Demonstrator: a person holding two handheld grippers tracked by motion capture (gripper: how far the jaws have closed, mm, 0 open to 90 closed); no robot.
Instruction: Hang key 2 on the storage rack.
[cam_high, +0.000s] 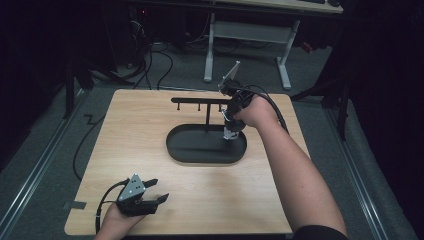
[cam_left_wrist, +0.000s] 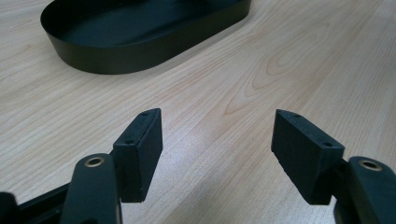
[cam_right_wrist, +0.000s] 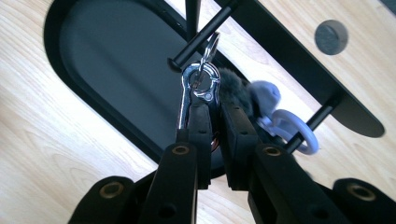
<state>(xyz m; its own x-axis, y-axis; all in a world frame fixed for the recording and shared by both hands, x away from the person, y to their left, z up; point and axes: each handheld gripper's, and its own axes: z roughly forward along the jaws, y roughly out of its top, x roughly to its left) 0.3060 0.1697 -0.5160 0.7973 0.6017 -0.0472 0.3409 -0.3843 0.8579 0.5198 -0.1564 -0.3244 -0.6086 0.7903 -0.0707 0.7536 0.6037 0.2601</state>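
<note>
Your right gripper (cam_right_wrist: 212, 105) is clamped on the keychain (cam_right_wrist: 201, 84) at its metal clasp, beside the stand's peg (cam_right_wrist: 201, 42) over the tray's (cam_high: 175, 147) right end. It looks light, dangling and slippery; keep hold of the clasp. Your left gripper (cam_left_wrist: 217, 140) gapes wide near the table's (cam_high: 250, 200) front-left corner.

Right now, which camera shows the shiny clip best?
The right gripper view: the clip is close up, gripped by the right tongs at a peg of the rack. In the high view it is too small to make out, hidden near the hand.
</note>
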